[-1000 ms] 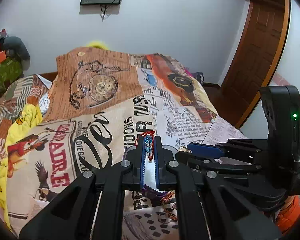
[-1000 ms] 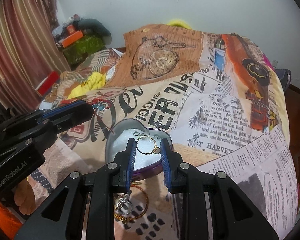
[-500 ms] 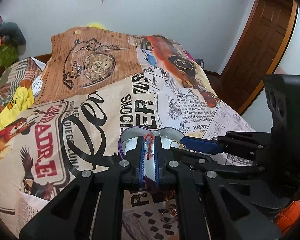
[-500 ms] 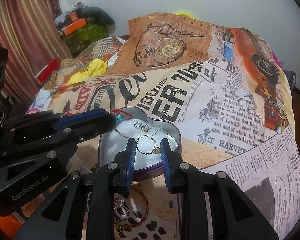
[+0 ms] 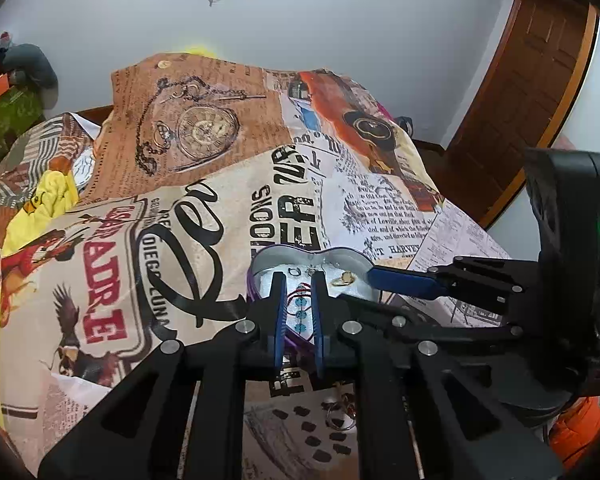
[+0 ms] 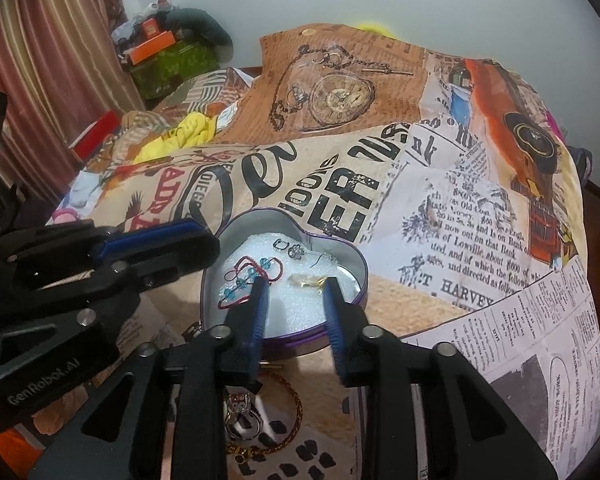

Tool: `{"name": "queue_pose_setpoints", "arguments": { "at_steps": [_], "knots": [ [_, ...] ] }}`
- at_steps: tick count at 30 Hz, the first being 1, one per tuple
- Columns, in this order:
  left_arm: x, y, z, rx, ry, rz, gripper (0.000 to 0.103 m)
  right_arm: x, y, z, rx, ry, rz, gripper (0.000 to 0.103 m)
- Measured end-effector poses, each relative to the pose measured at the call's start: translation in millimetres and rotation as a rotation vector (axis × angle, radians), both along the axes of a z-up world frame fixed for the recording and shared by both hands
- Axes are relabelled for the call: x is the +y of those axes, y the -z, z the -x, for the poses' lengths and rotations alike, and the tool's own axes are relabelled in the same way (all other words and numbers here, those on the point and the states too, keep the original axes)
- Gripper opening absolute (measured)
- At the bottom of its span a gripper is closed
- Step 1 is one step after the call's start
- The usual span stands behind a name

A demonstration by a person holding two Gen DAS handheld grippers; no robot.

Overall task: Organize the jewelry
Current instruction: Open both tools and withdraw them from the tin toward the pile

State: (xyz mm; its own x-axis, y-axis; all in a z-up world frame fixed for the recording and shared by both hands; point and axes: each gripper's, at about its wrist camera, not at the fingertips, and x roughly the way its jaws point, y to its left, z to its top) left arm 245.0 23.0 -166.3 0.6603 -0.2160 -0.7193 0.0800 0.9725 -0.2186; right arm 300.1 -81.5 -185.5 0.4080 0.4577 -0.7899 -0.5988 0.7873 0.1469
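A heart-shaped purple tin point(image 6: 362, 280) with white foam inside sits on the printed bedspread. A red cord bracelet with blue beads point(image 6: 244, 276) lies loose on the foam at its left. My left gripper point(image 6: 210, 250) hovers over the tin's left rim, jaws opening, nothing pinched. In the left wrist view the bracelet point(image 5: 300, 308) shows through the narrow gap of the left gripper point(image 5: 298, 280). A gold ring point(image 6: 308, 280) rests on the foam between the spread tips of my right gripper point(image 6: 296, 286), whose jaws are opening without touching it. Small earrings point(image 6: 296, 250) lie further back.
Loose jewelry lies on the bedspread just in front of the tin: a gold chain bangle point(image 6: 296, 412) and a silver ring point(image 6: 244, 420). A yellow cloth point(image 6: 180, 136) and boxes point(image 6: 152, 46) sit at the far left. A wooden door point(image 5: 520, 100) stands to the right.
The left gripper let go of the bracelet, which now lies in the tin. The right gripper spread its jaws and the gold ring dropped onto the foam.
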Motion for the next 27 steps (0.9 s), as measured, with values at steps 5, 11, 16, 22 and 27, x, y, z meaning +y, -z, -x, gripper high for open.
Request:
{"name": "queue_pose_setpoints", "arguments": {
  "at_steps": [5,11,16,22,27],
  "knots": [
    [4,-9,6,-0.016,-0.023,-0.012,0.016,-4,-9,4,-0.024,0.015,-0.008,0.040],
    [4,-20,18,-0.034,-0.026,-0.025,0.021,-8,-23,15,-0.061,0.031,-0.003,0.040],
    [0,-31,32,-0.053,-0.019,-0.048,0.025,-14,-35,26,-0.089,0.042,0.000,0.040],
    [-6,-40,48,-0.071,-0.014,-0.052,0.030,-24,-45,41,-0.110,0.056,0.007,0.040],
    [-10,-42,60,-0.067,-0.008,-0.063,0.030,-34,-49,52,-0.119,0.072,0.012,0.040]
  ]
}}
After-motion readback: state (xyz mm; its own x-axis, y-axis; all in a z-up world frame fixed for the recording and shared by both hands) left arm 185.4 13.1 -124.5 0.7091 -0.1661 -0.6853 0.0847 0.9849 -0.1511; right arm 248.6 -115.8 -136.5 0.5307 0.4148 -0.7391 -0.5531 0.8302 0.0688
